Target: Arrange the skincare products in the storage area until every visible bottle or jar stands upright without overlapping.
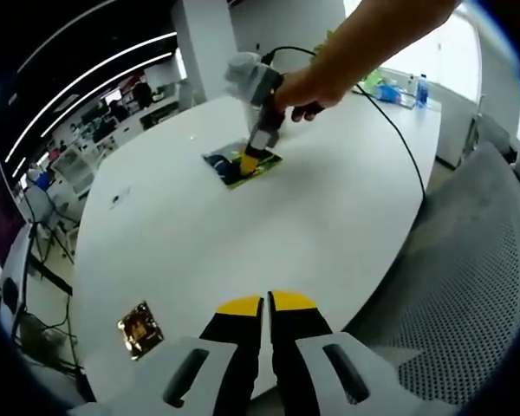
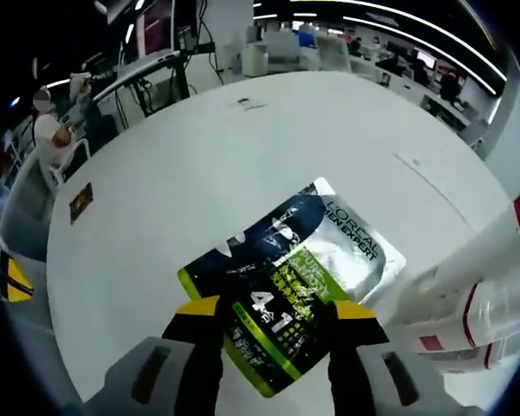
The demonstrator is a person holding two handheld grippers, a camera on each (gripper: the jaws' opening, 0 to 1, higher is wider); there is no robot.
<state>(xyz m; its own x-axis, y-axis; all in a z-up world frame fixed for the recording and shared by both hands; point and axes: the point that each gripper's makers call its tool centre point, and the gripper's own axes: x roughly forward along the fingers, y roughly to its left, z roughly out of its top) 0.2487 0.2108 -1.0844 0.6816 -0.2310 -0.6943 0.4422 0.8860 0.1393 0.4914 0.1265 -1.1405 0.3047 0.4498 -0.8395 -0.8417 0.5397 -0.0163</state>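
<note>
Skincare sachet (image 2: 290, 286), flat on the white table (image 2: 199, 173), lies right ahead of your right gripper (image 2: 277, 319) in the right gripper view; its near end sits between the yellow-tipped jaws, which stand apart on either side of it, and whether they actually pinch it cannot be told. Print reads "L'OREAL MEN EXPERT" and "4 in 1"; smaller text is unreadable. To the right, white bottles with red bands (image 2: 481, 303) lie tipped on the table, cut off by the frame edge, count uncertain. Farther left, a small dark packet (image 2: 81, 201) rests near the table edge. In the left gripper view your left gripper (image 1: 266, 305) hangs at the near table edge, jaws together with only a thin slit between, nothing in them. Just left of it lies a small gold-brown packet (image 1: 139, 328), contents unclear. Mid-table, your hand (image 1: 308, 91) holds the right gripper (image 1: 253, 158) down onto the sachet (image 1: 241, 167), which is partly hidden beneath it. A black cable (image 1: 399, 130) trails across the table beyond. At the far end, small bottles (image 1: 420, 89) stand, too distant to identify.
</note>
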